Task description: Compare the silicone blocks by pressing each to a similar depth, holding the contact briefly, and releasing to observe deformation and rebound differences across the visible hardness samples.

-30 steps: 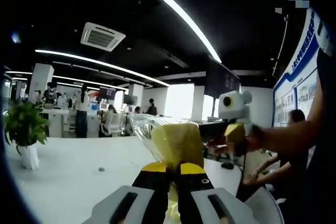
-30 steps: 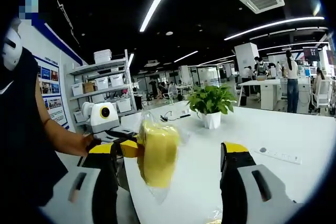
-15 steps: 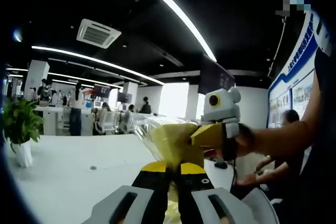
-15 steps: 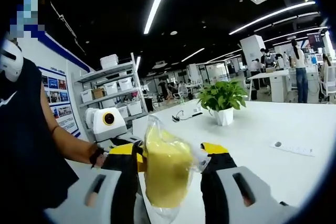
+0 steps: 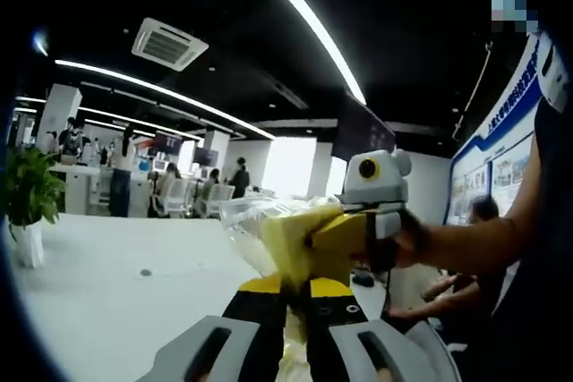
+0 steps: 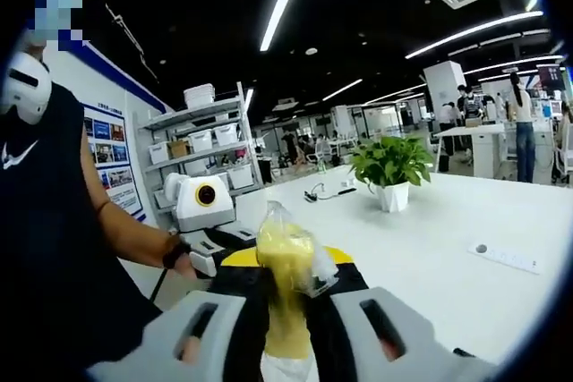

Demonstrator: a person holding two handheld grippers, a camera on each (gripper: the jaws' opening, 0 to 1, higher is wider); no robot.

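Both my left gripper and right gripper clamp the bagged yellow block — potted plant on white table behind.

The print on the wall posters is too small to read.

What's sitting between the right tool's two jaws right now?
The yellow silicone block in its clear plastic bag, squeezed between the nearly closed jaws of the right tool, as the right gripper view shows.
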